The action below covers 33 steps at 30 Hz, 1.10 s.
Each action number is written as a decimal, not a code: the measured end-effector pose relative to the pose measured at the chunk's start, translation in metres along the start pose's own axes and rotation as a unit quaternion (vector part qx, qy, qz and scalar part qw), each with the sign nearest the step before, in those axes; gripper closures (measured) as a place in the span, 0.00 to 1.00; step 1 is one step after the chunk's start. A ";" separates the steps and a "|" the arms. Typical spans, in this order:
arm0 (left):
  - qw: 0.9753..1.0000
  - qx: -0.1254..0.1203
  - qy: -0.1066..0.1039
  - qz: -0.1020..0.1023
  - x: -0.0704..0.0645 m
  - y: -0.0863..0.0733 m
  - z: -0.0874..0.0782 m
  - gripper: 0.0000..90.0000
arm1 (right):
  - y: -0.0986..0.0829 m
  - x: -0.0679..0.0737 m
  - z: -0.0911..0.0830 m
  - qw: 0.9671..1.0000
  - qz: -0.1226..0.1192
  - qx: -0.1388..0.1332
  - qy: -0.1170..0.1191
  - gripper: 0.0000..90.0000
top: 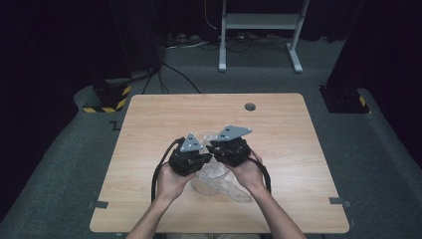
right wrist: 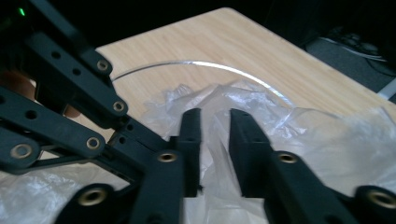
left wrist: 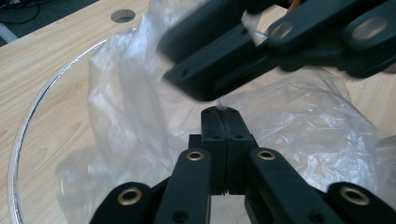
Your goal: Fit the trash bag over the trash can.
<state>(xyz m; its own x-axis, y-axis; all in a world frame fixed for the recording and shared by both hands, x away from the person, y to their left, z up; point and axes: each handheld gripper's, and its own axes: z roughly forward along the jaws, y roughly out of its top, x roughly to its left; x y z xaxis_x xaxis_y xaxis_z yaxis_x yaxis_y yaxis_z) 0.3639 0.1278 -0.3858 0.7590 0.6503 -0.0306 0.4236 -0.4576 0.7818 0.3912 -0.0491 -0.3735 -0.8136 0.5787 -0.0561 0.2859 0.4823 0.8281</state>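
Here | no readable writing | left gripper (left wrist: 223, 112) pinches plastic bag (left wrist: 299, 121) | right gripper (right wrist: 215, 116) parted

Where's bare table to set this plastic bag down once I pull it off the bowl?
The far half of the table, between the round hole and both tongs, is bare, as are the left and right edges. It is crowded at the near middle: left tongs, right tongs, plastic bag and glass bowl bunch together.
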 end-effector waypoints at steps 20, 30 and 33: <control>0.996 -0.071 0.038 -0.028 0.019 -0.016 -0.035 1.00 | -0.025 -0.018 -0.031 0.998 0.032 -0.044 -0.029 0.62; 0.994 -0.087 0.049 -0.051 0.034 -0.033 -0.048 1.00 | -0.024 -0.011 -0.022 0.999 0.026 -0.033 -0.020 0.56; 0.993 -0.090 0.052 -0.059 0.036 -0.038 -0.050 0.99 | -0.024 -0.010 -0.022 0.999 0.029 -0.032 -0.018 0.55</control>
<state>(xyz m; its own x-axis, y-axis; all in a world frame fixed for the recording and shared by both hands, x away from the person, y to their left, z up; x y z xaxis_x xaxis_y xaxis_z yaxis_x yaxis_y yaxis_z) 0.3509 0.1990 -0.3851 0.6512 0.7556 -0.0712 0.4031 -0.2649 0.8760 0.3812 -0.0808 -0.3812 -0.7776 0.6283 -0.0264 0.2978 0.4049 0.8645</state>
